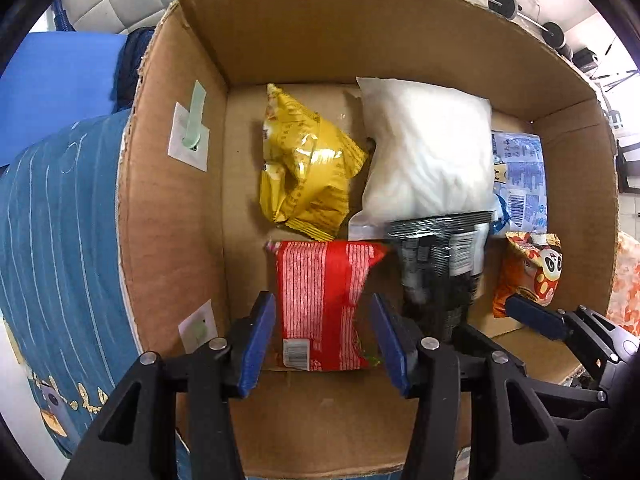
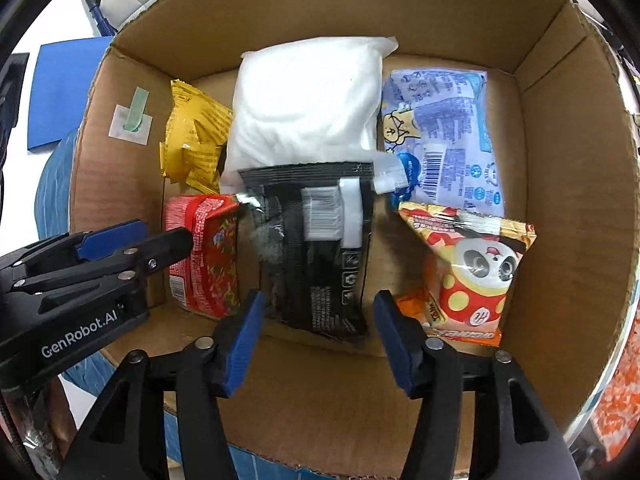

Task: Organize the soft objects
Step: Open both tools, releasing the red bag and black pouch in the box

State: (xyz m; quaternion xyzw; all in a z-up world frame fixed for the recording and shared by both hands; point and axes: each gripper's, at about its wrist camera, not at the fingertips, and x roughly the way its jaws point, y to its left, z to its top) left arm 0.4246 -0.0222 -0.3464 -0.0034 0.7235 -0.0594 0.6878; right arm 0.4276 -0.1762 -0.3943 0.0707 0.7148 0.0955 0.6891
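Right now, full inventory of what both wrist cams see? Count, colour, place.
cardboard box: 1, brown, open top, holds all packets
white pillow pack: 1, white, back middle of box
yellow packet: 1, yellow, back left, crumpled
blue printed pack: 1, pale blue, back right
red packet: 1, red, front left, between the left gripper's fingers
black packet: 1, black, front middle, its top overlapping the white pack
panda packet: 1, orange and red, front right
adhesive hook: 1 clear to see, white pad with green tab, on the box's left wall
blue cloth: 1, blue with white lines, outside box, left
left gripper: 1, black, blue pads, open
right gripper: 1, black, blue pads, open
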